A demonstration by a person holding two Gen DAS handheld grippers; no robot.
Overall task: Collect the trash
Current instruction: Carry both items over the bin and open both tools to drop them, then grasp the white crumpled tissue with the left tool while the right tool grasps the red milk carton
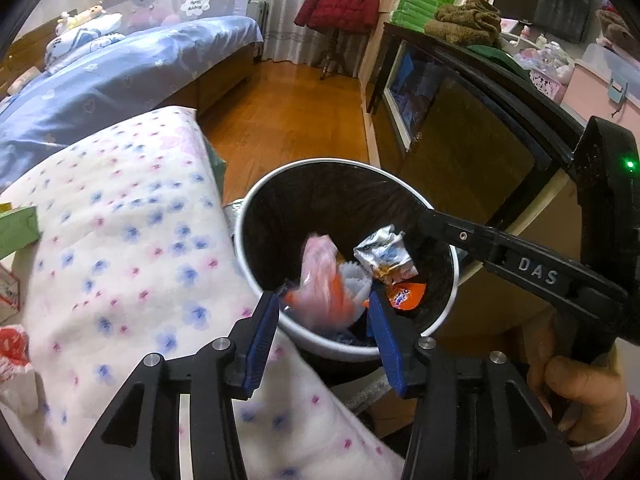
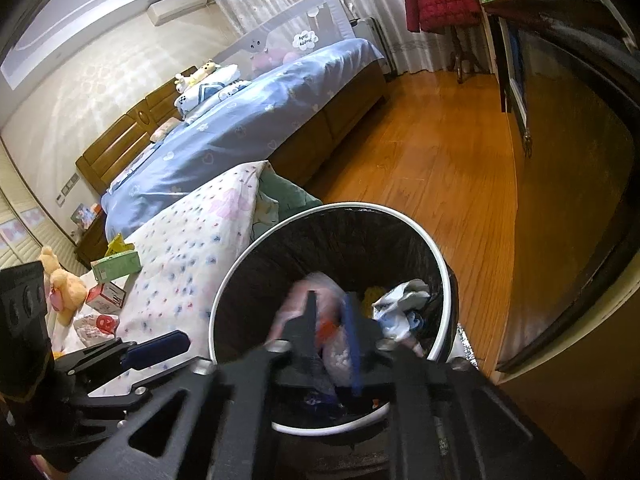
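Two handheld grippers poised over a round trash bin [image 1: 245, 216], white-rimmed, lined with a crinkled black bag, standing on a wood floor beside a bed edge. Left gripper [image 1: 322, 316] parted, blue ribbed pads apart, nothing pressed between them; a blurred pink-and-orange plastic wrapper [image 1: 320, 280] just past the fingers, seemingly dropping into the bin. Right gripper [image 2: 330, 320] slightly parted too, motion-blurred, a filmy pinkish wrapper between the fingers, grip impossible to confirm. Already inside: a crumpled silver foil packet [image 1: 386, 254], a glossy orange packet [image 1: 408, 296], a white pleated paper cup [image 1: 354, 280]. Still left on the flowered quilt [image 1: 132, 220]: a green carton [image 2: 118, 262], a small red-and-white box [image 2: 106, 296], a red-printed bag [image 2: 98, 326]. Roughly midway, by appearance.
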